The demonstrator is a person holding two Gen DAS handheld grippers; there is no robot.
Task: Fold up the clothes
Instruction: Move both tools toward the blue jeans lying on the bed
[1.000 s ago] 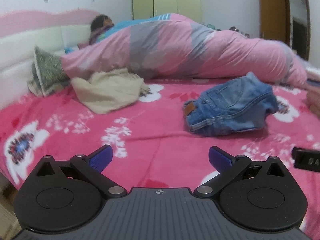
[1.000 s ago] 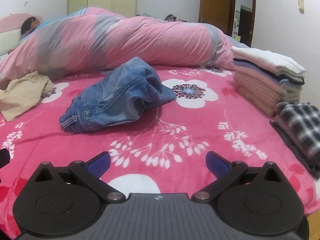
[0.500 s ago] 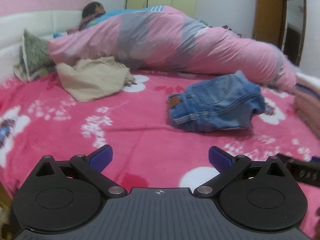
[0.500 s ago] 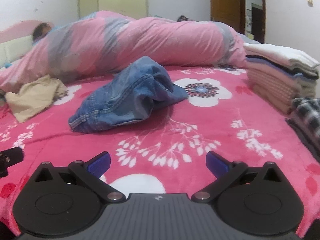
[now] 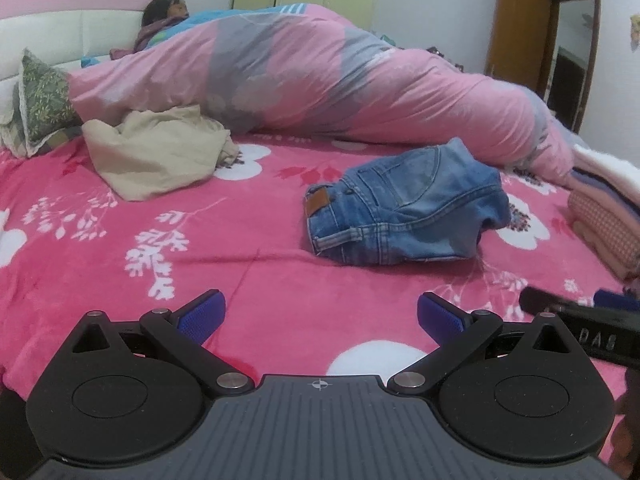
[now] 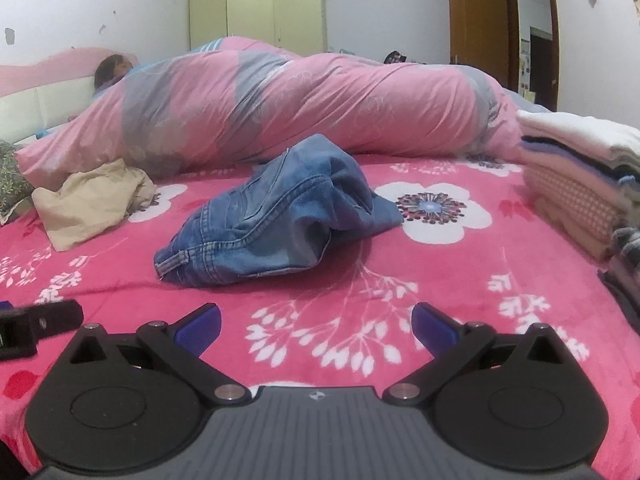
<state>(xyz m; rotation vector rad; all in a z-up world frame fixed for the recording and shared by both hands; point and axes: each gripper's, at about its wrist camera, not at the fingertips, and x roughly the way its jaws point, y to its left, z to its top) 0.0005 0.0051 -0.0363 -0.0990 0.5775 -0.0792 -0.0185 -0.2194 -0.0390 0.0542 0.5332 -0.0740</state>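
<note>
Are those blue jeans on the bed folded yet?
No. The jeans lie in a crumpled heap, apart from the folded stack.

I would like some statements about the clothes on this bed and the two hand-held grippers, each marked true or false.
1. Both the left hand-held gripper and the right hand-held gripper are open. True.
2. The jeans are folded flat. False: they lie crumpled.
3. A beige garment lies left of the jeans. True.
4. The folded stack is on the floor. False: it sits on the bed.
</note>
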